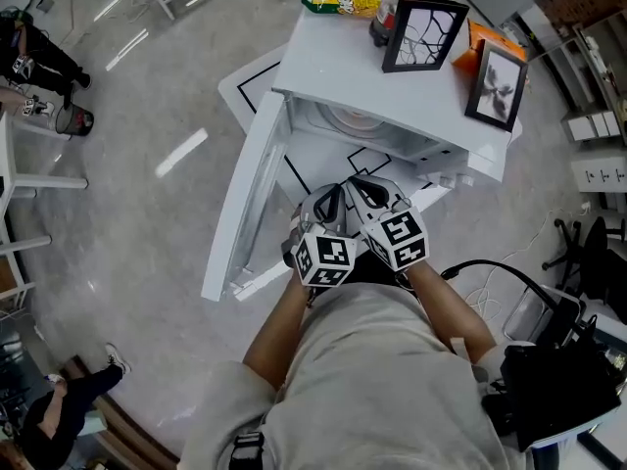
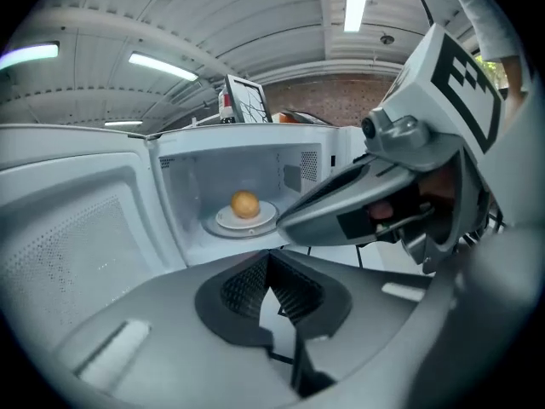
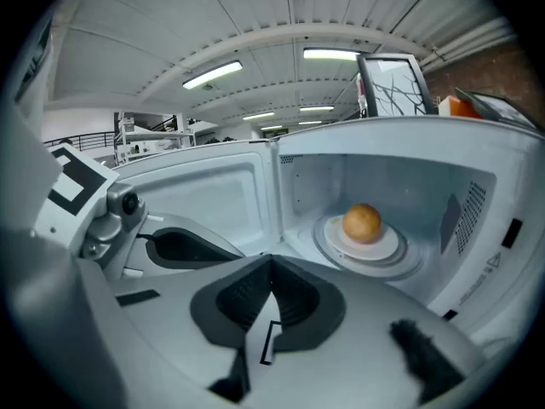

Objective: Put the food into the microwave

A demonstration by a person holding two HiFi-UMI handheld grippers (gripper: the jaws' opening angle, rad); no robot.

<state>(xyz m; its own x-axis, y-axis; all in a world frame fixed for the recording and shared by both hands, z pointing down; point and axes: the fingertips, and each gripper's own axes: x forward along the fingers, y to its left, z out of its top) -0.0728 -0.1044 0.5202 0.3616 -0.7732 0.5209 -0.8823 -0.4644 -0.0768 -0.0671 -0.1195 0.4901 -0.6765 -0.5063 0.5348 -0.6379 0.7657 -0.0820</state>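
My left gripper is closed, pads together with nothing between them, near the open microwave. My right gripper, just beside it, is closed and empty too. The sticker on the microwave's right inner wall is too small to read. The food is round, with no long axis, and sits on the white plate inside the microwave.

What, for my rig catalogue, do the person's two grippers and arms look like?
The left gripper and right gripper are alike: smooth light-grey shells, dark ribbed fingers, and each carries a white cube with black square markers. The person wears a beige short-sleeved shirt.
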